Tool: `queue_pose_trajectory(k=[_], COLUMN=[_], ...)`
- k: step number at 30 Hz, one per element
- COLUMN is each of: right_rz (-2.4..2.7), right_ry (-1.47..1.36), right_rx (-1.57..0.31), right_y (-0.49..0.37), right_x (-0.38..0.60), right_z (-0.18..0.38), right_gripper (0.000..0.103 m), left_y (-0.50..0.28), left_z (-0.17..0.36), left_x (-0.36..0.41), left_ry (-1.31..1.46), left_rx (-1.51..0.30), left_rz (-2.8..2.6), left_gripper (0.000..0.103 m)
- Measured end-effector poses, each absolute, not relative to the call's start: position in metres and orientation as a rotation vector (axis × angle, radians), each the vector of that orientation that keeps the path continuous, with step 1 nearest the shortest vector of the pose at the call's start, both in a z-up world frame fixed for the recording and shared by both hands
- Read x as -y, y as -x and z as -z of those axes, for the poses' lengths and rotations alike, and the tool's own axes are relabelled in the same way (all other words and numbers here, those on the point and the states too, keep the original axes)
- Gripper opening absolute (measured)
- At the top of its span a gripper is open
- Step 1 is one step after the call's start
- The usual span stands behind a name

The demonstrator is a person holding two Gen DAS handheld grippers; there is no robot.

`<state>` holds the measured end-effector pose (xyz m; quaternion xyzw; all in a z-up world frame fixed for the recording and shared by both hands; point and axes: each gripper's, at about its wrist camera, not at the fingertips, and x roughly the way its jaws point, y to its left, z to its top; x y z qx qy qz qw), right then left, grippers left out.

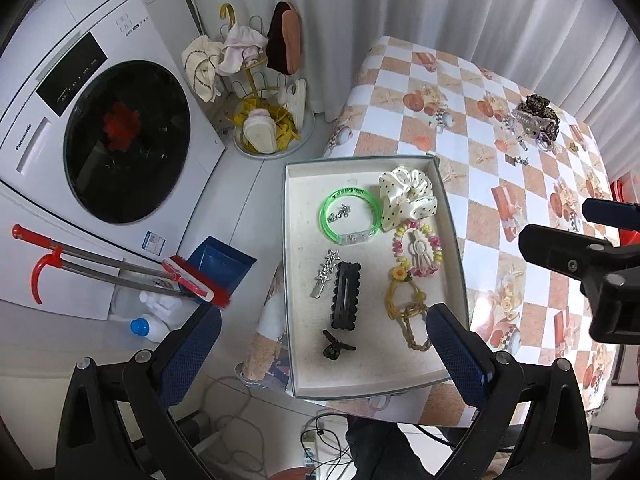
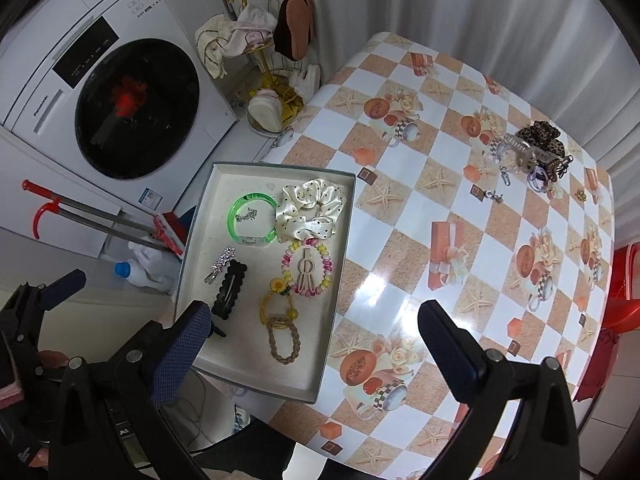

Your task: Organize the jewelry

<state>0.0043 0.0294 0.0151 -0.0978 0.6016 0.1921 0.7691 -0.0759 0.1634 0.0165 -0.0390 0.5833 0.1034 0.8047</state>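
A shallow white tray (image 1: 294, 208) (image 2: 208, 216) sits on the checkered table's left edge. It holds a green bangle (image 1: 350, 192) (image 2: 253, 197), a dotted cream scrunchie (image 1: 408, 196) (image 2: 312, 208), a bead bracelet (image 1: 398, 242), a black snap clip (image 1: 346, 296), a silver star clip (image 1: 326, 274) and braided ties (image 1: 416, 328). More hair pieces, among them a leopard claw clip (image 1: 538, 118) (image 2: 538, 136), lie piled at the table's far right. My left gripper (image 1: 324, 348) hangs open above the tray's near end. My right gripper (image 2: 316, 348) stands open above the tray's right rim. Neither holds anything.
A white washing machine (image 1: 100, 140) stands to the left, with a red broom and blue dustpan (image 1: 192, 276) and a blue-capped bottle (image 1: 144, 326) on the floor. A gold rack with cloths and slippers (image 1: 248, 60) is behind. A red chair (image 2: 624, 292) is at the right.
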Motion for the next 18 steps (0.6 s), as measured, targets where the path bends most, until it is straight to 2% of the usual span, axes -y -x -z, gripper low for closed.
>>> queue_pose_trajectory(k=[18], right_rz=[-0.406], right_ry=[0.201], right_rx=[-1.310], right_y=[-0.0046], right_x=[-0.0228], right_z=[-0.0158], right_gripper=[0.103], left_y=[0.0742], left_z=[-0.0200], left_x=[-0.1555], left_ry=[0.074], left_rx=[-1.261], left_rz=[-0.211], left_gripper=[0.103])
